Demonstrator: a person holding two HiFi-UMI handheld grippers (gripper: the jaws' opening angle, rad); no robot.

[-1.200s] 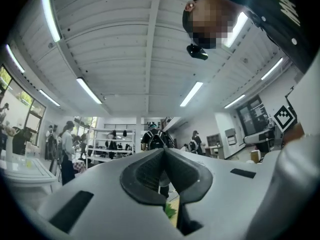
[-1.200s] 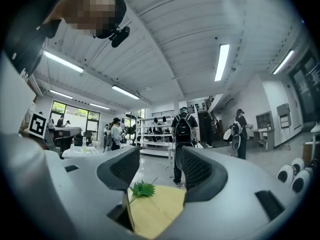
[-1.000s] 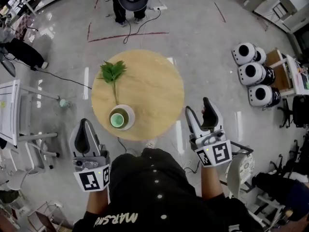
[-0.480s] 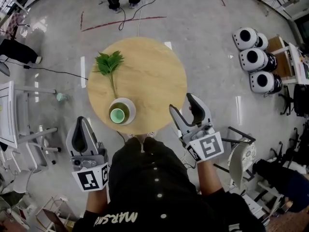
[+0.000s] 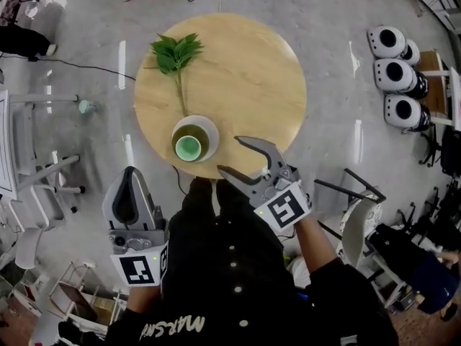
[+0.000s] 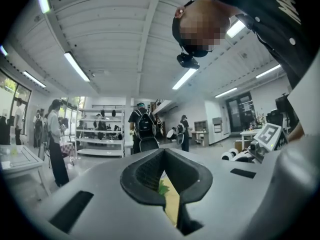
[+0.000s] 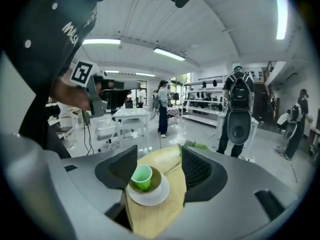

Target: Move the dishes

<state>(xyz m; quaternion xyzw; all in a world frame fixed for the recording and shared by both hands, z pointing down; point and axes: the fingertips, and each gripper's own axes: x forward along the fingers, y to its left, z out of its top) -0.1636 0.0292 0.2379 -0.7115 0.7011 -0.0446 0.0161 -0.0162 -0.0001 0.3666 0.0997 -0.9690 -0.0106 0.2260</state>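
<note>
The right gripper point(image 5: 229, 155) is pointing down at the green cup point(image 5: 188, 147), which is sitting on its white saucer point(image 5: 207, 127) at the near edge of the round table point(image 5: 252, 78). Its jaws have just been opening and are standing wide apart around nothing, I'd guess to take the saucer's rim. The left gripper point(image 5: 130, 176) is hanging low beside the person's hip, jaws together and empty, seemingly waiting out of the way.

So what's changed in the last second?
The right gripper swung in toward the green cup and saucer, its jaws opening wider, nothing gripped. The left gripper is still shut and empty; the dishes and leafy sprig haven't moved on the table.
</note>
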